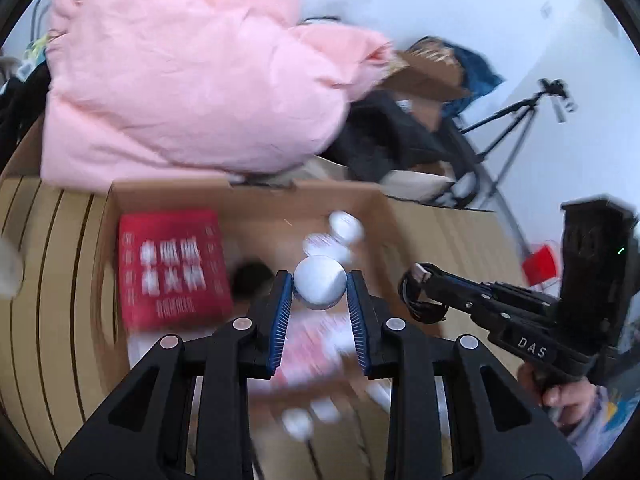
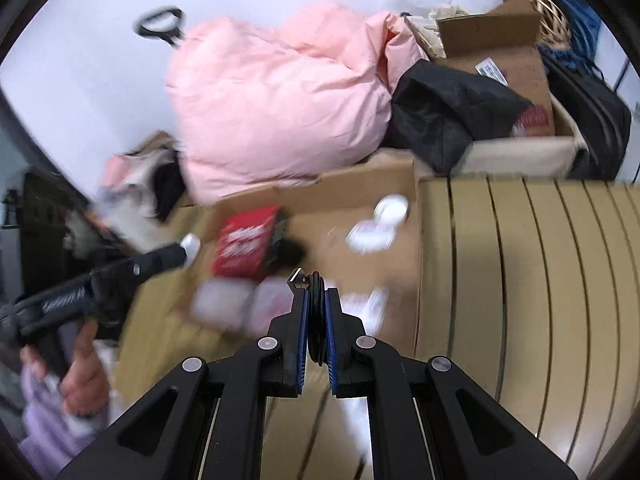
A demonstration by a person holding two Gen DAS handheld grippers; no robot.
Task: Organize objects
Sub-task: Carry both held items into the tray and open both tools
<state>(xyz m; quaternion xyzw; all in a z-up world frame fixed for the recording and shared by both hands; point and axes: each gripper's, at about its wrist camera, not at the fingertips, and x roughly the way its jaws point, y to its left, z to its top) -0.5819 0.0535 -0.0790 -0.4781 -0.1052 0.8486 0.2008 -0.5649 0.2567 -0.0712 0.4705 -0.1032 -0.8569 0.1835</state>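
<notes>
My left gripper [image 1: 320,284] is shut on a white round object [image 1: 320,286] and holds it above an open cardboard box [image 1: 360,200]. The box holds a red packet [image 1: 172,268], white round items [image 1: 346,226] and pink-white packets, all blurred. My right gripper [image 2: 316,300] is shut on a coiled black cable [image 2: 316,320] with a USB plug [image 2: 295,276], above the same box [image 2: 360,184]. It also shows in the left wrist view [image 1: 424,292] to the right of the box. The left gripper [image 2: 188,248] shows at the left of the right wrist view.
A large pink duvet [image 1: 180,72] lies behind the box. Further cardboard boxes [image 2: 504,64], black cloth [image 2: 448,112] and a wicker basket [image 2: 548,16] are piled behind. A tripod [image 1: 516,120] stands by the white wall. The floor [image 2: 540,280] is light wooden planks.
</notes>
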